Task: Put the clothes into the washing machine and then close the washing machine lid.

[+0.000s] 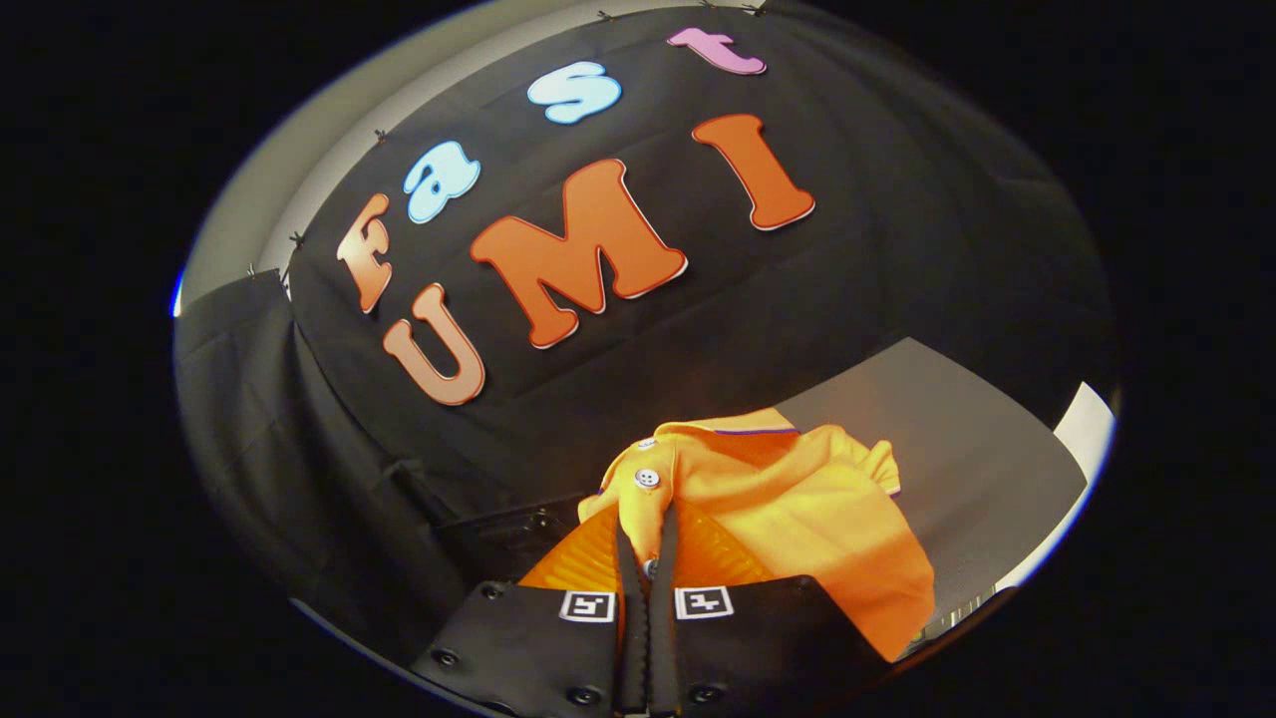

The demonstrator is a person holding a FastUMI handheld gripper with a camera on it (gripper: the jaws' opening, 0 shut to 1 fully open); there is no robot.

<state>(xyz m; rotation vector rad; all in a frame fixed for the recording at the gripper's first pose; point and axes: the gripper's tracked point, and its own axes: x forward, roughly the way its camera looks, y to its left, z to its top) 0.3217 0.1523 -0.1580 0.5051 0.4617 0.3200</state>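
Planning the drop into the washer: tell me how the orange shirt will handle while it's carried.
The orange shirt, pinched in the gripper, bunches and folds ahead of the fingers, so it is probably floppy and will dangle. Thin cloth suggests it is light. The grip sits near the buttoned placket; loose parts may swing or snag.

1. A staged recording booth, not a lived-in home: black cloth (pixel 797 299) hangs as the back wall, pinned along its top edge.
2. More dark cloth drapes the side (creased, loosely hung).
3. A plain grey panel (pixel 947 449) and pale ceiling (pixel 329 130) show past the cloth's edges.
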